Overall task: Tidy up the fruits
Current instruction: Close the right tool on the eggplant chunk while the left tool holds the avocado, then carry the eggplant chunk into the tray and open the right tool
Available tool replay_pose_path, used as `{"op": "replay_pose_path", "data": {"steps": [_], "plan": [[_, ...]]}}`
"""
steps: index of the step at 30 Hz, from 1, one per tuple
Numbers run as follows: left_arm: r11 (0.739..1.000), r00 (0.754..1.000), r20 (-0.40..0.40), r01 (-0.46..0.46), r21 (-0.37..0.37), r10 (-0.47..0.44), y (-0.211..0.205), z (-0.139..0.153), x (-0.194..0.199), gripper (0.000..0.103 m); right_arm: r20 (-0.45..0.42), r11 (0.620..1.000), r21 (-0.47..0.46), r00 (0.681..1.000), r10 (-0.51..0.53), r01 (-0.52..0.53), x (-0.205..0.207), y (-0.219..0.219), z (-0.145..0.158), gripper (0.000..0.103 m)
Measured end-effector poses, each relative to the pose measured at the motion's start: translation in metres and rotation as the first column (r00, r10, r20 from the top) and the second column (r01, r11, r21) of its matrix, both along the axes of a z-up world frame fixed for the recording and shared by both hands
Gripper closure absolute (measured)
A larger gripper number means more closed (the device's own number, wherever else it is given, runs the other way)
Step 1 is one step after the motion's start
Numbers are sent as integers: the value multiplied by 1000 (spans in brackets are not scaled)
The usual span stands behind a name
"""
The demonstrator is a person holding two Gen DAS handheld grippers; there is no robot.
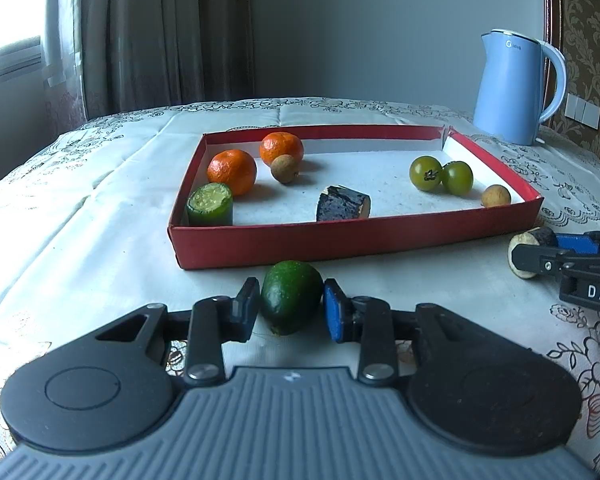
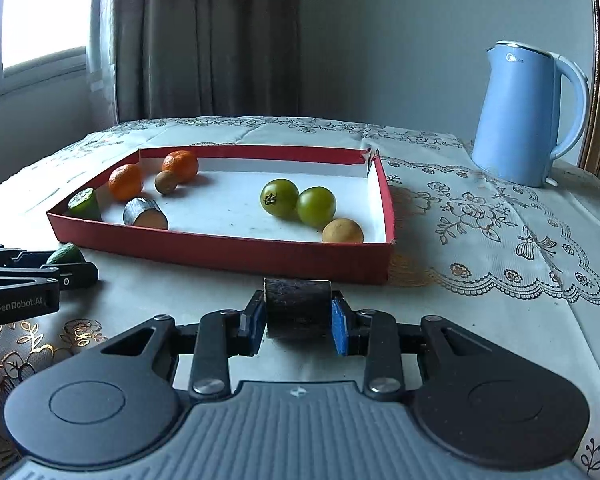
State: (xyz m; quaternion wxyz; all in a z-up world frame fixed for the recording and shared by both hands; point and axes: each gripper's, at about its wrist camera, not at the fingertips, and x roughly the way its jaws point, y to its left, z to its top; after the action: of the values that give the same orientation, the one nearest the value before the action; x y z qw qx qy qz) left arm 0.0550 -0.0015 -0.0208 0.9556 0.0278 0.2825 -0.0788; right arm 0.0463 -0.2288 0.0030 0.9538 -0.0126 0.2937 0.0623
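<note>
My left tongs (image 1: 291, 307) clenched the avocado (image 1: 291, 300), right tongs (image 2: 299, 314) a dark chunk (image 2: 298, 306), both on bench at 6 o'clock of red tray (image 1: 340, 240); approx eight pcs inside, two left.

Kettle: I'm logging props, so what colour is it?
Light blue kettle, clearest in the right wrist view.

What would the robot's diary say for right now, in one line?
left gripper: shut on avocado | right gripper: shut on dark chunk | both in front of red tray | seven pieces already inside
</note>
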Motion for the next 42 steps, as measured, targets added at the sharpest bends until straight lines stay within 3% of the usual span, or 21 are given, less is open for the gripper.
{"op": "replay_pose_path", "data": {"steps": [33,42], "plan": [[1000,1000,-1,1,-3,-1,0,0,0,71,16,998,-48,999,44,-43,-3,8,6,71],[1000,1000,-1,1,-2,-1,0,0,1,71,168,995,-89,984,66,-51,14,16,53,71]]}}
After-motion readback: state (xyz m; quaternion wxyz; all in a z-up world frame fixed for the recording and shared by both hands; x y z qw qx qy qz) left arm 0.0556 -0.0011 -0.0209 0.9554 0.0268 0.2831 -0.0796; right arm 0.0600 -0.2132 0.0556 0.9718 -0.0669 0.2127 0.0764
